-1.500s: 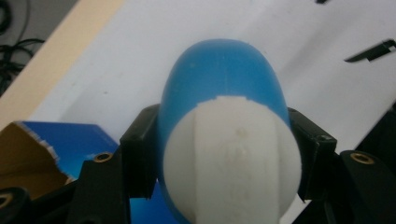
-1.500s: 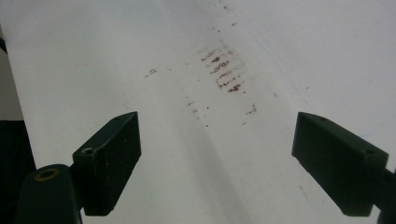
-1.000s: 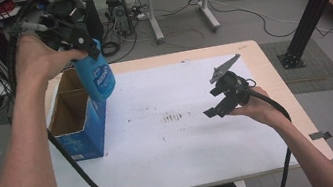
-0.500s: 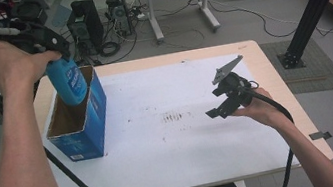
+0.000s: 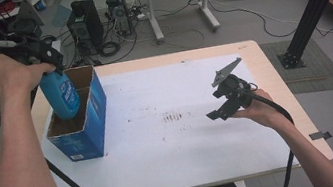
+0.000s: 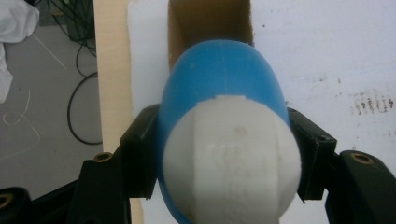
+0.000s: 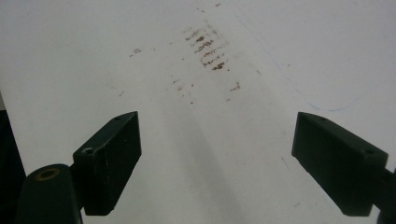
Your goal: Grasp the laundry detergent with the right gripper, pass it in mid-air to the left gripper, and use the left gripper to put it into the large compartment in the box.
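Observation:
A blue bottle (image 5: 61, 96) with a white cap (image 6: 232, 158) hangs upright in the mouth of an open blue cardboard box (image 5: 86, 129) at the table's left. Its lower part is inside the box, hidden by the wall. My left gripper (image 5: 43, 60) is shut on the bottle's top, and in the left gripper view both jaws press its blue sides (image 6: 219, 70). My right gripper (image 5: 222, 107) hovers over the right half of the white tabletop (image 5: 171, 138), open, with nothing between its fingers (image 7: 109, 158).
Brown smudges (image 5: 173, 117) mark the middle of the white sheet. The table's wooden edge (image 5: 282, 85) runs along the right. Computer towers (image 5: 87, 22), cables and a second desk stand on the floor behind. A black post (image 5: 312, 4) rises at the right.
My left hand has carried the bottle left and down, from above the box's right wall into its opening. The right gripper has stayed where it was.

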Tool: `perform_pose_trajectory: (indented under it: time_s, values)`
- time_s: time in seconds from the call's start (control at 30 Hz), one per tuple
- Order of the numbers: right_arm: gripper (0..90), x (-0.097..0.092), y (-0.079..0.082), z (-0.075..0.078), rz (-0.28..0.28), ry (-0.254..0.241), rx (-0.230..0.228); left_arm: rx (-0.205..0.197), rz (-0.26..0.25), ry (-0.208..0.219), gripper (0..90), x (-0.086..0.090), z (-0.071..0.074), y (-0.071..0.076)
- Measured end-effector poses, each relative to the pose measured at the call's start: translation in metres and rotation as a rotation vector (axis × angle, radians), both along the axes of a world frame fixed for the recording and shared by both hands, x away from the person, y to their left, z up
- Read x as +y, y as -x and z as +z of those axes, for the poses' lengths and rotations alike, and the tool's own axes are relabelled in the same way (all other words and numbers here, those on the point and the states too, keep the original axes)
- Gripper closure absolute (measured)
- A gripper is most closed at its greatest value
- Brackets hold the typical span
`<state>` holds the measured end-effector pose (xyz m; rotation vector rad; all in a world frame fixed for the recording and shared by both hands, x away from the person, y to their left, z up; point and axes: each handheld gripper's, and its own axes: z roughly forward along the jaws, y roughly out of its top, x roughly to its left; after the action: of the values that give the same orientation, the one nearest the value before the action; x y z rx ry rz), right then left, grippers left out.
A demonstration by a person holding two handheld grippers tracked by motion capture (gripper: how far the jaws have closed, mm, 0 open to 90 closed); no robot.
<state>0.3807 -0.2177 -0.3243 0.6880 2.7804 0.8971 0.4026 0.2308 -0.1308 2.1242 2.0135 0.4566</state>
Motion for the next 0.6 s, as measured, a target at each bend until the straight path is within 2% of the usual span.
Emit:
perform_pose_trajectory:
  time_s: [0.2,0.37,0.6]
  values:
    - [15.5,-0.001,0.000,-0.002,-0.003,0.013,0.002,0.022,0.005,0.019,38.8,0.002,-0.018,-0.003]
    - [15.7,-0.001,0.001,-0.002,-0.007,0.036,0.002,0.048,0.001,0.011,38.8,0.002,-0.035,-0.007]
    - [15.8,-0.004,0.004,0.002,-0.009,0.042,-0.004,0.064,0.005,0.017,38.8,0.004,-0.059,-0.010]
